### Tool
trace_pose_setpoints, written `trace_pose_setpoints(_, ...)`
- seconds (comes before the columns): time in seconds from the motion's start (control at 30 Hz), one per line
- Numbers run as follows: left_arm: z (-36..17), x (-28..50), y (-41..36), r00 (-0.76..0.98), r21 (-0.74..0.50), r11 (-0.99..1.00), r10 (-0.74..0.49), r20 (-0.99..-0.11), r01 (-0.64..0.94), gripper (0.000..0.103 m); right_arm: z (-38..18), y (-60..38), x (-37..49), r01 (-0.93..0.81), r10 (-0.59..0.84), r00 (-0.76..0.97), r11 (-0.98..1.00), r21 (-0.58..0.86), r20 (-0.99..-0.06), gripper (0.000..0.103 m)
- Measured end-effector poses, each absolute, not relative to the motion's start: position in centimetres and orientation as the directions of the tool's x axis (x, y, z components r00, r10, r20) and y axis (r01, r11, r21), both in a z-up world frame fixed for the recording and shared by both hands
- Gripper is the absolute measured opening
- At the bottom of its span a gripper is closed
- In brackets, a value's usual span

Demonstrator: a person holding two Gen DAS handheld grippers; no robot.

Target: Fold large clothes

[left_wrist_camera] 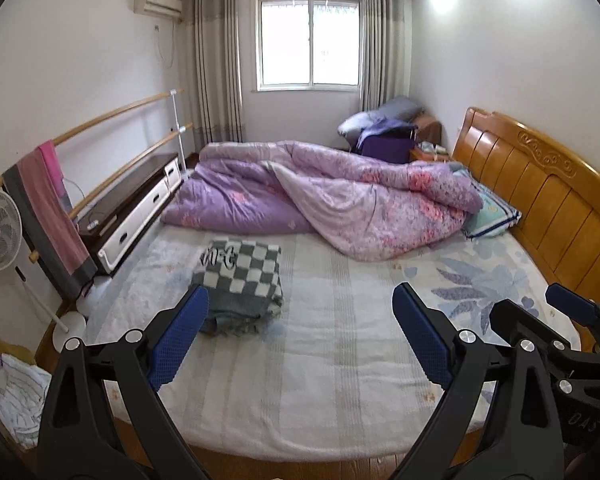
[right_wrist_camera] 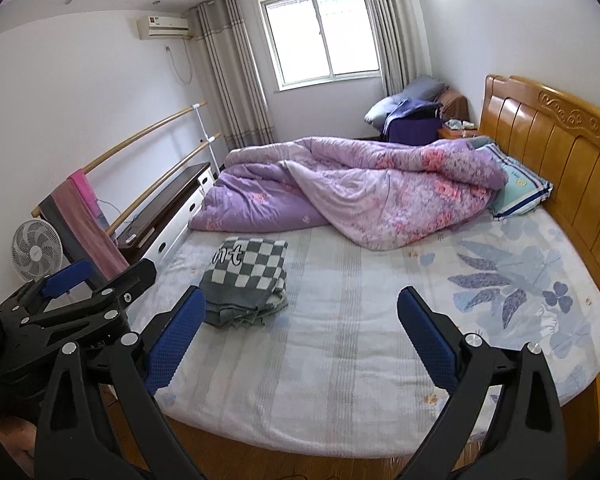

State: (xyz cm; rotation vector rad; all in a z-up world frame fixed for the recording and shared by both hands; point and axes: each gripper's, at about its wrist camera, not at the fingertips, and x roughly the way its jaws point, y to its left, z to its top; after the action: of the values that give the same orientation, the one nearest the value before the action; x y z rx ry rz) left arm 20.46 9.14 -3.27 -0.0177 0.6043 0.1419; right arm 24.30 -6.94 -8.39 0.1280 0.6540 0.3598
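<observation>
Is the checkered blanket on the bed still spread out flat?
No. The checkered blanket lies folded into a thick stack of layers on the bed.

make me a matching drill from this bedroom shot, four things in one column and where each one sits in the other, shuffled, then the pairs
Things:
1. checkered garment
2. purple quilt
3. pink towel
4. striped pillow

Places:
A. draped over the wooden rails by the wall
B. against the headboard, partly under the quilt
C. folded on the near part of the bed
D. bunched across the far side of the bed

Pairs: 1-C, 2-D, 3-A, 4-B
</observation>
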Motion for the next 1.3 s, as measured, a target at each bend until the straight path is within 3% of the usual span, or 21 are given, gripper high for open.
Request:
trace_pose_setpoints(0.63, -0.1, 17.5, 11.2, 0.871, 0.028, 0.992, 0.124, -0.475, -0.126, 0.094, -5.1, -4.8, 20.8, -0.247, 0.271, 0.826, 0.962, 0.115, -0.493, 0.095)
trace_pose_setpoints(1.3, -0.1, 17.7, 11.1, 0.867, 0.03, 0.99, 0.133, -0.48, -0.136, 0.094, -4.8, -4.6, 20.7, -0.245, 0.263, 0.827, 0.964, 0.103, -0.496, 0.095)
